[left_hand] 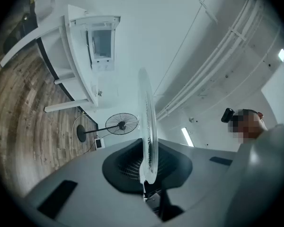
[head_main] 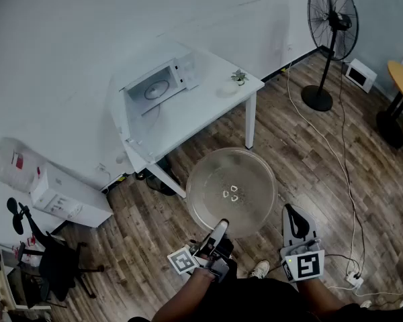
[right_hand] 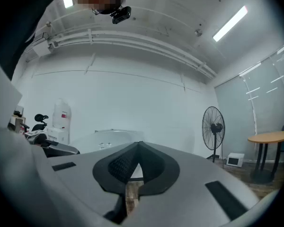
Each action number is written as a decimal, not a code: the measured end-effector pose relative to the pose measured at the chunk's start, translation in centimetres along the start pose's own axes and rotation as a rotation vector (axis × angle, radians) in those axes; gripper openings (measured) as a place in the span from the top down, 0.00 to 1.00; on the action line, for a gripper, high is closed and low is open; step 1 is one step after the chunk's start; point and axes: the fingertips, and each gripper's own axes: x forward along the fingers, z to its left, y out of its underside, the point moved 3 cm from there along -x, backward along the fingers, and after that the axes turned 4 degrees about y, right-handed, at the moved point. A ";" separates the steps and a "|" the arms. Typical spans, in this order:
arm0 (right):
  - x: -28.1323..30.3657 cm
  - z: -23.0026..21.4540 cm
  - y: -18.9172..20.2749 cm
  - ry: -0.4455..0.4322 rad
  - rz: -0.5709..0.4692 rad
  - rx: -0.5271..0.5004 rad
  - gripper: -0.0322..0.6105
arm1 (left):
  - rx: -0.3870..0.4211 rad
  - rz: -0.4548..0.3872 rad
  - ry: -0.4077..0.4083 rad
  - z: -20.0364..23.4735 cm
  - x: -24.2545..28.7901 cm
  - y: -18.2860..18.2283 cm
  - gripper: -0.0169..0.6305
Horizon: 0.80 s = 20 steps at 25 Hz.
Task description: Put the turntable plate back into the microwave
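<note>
Left gripper (head_main: 219,230): jaws clenched on the near rim of the turntable plate (head_main: 232,192). The left gripper view shows the glass edge pinched between the pads, and the disc stands out beyond them. Single-edge grip, so the whole weight of the plate hangs off one point.

Right gripper (head_main: 293,212): jaws closed, nothing between them. It sits just right of the plate and does not touch it.

Plate: held in the air over the wood floor in front of the person, face roughly level in the head view, well apart from the table (head_main: 201,116).

Microwave (head_main: 156,86): on the far left of the table, door swung open, cavity facing the person.

Step in hand (judgement): carry the plate to the cavity.
- Keep the disc level and the wrist steady, because a rim pinch on glass can slip or pivot.
- Approach square to the opening and clear the open door and the table edge.
- Lower the plate flat onto the centre of the cavity floor before letting go.
- The free right gripper could support the far rim if the plate sags.
</note>
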 end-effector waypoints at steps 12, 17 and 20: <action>1.3 0.4 -0.9 0.011 -0.085 0.066 0.92 | -0.009 -0.015 -0.027 0.7 -0.6 -1.6 0.91; 3.3 1.2 -0.8 0.006 -0.073 0.060 0.92 | -0.009 -0.016 -0.029 1.1 -0.2 -3.4 0.91; 4.9 2.0 -0.9 0.005 -0.076 0.069 0.92 | -0.010 -0.011 -0.029 1.5 0.2 -5.0 0.91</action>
